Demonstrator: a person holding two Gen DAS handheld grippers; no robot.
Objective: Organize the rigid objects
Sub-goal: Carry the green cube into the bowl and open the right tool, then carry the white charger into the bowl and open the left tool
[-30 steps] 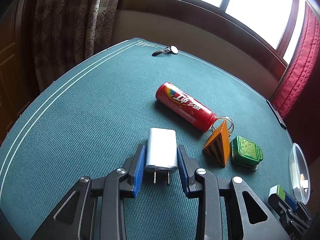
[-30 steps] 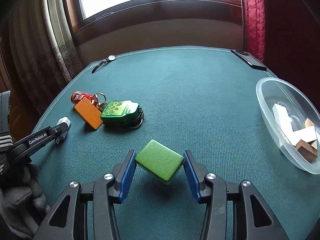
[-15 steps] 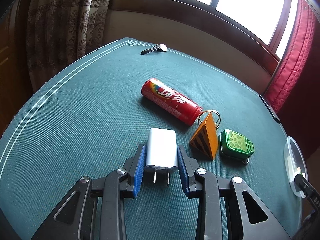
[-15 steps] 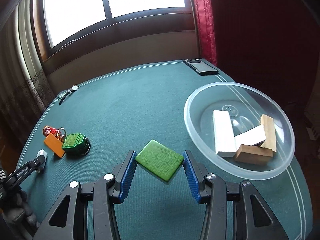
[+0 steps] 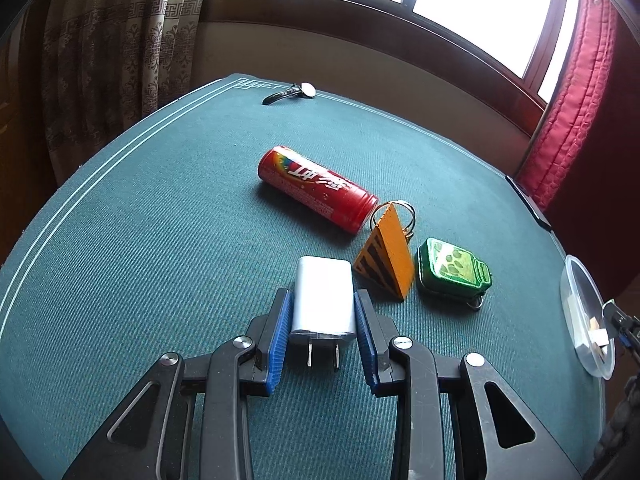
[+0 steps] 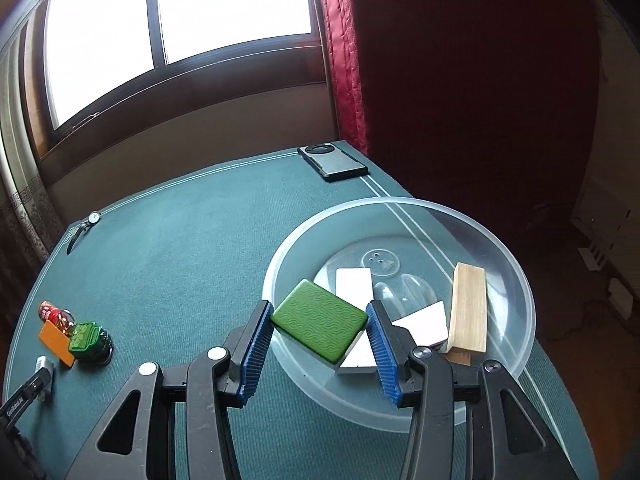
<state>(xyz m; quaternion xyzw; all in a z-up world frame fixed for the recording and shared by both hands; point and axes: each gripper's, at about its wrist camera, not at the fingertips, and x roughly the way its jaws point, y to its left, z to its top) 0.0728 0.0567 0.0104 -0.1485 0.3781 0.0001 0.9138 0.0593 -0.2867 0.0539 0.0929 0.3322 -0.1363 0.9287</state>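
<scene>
My left gripper [image 5: 323, 312] is shut on a white plug charger [image 5: 324, 298], prongs toward the camera, just above the green table. Beyond it lie a red can [image 5: 316, 187], an orange wedge [image 5: 386, 254] and a green tin [image 5: 452, 271]. My right gripper [image 6: 319, 324] is shut on a green block [image 6: 319, 325], held tilted over the near rim of a clear plastic bowl [image 6: 516, 280]. The bowl holds white blocks [image 6: 354, 282] and a wooden block [image 6: 468, 306]. The can, wedge and tin also show at the left of the right wrist view [image 6: 82, 336].
A wristwatch [image 5: 292, 92] lies at the table's far edge. A dark phone [image 6: 332, 160] lies at the far right corner. The bowl shows at the right edge of the left wrist view [image 5: 580, 312]. Curtains and a window stand behind the table.
My right gripper has carried the green block right, from the open table to over the bowl's near rim. My left gripper still holds the charger and has shifted slightly toward the wedge.
</scene>
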